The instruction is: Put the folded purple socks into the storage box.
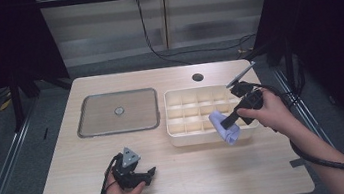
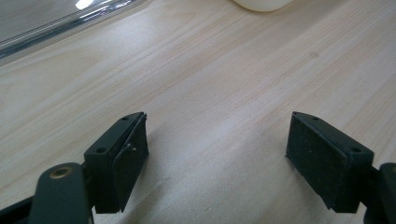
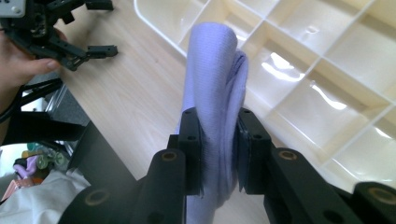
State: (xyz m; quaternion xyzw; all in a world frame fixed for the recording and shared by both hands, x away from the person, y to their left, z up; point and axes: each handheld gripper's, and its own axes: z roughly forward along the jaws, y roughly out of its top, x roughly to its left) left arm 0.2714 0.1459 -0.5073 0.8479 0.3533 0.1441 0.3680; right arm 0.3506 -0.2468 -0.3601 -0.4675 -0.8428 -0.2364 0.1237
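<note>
The right hand-held gripper (image 3: pixel 218 154) is clamped on a rolled lilac cloth (image 3: pixel 215 88), its two black jaws pressing the roll from either side near one end. In the high view the cloth (image 1: pixel 226 127) hangs over the front right corner of the cream divided tray (image 1: pixel 186 140), which sits right of centre on the surface (image 1: pixel 211 182), and the right hand-held gripper (image 1: pixel 233 117) reaches it from the right edge. The step in hand looks like lowering the roll into one of the tray's compartments.

To do that well, I would keep the squeeze firm so the roll does not loosen, bring it squarely above a single cell rather than over a dividing wall, and lower it until the free end is inside before letting go. The loose outer fold on one side of the roll could catch on a divider, so a straight descent seems safest.

In the high view, the roll's long axis runs on a slant across the tray's front wall, the held end toward the tray's middle and the free end out over the front right corner.

The left hand-held gripper (image 1: pixel 146 173) rests near the front edge of the surface, left of centre, jaws wide apart with nothing between them; bare wood shows between them in its own view (image 2: pixel 217 158). A flat metal-rimmed tray (image 1: pixel 116 113) lies at the back left.
</note>
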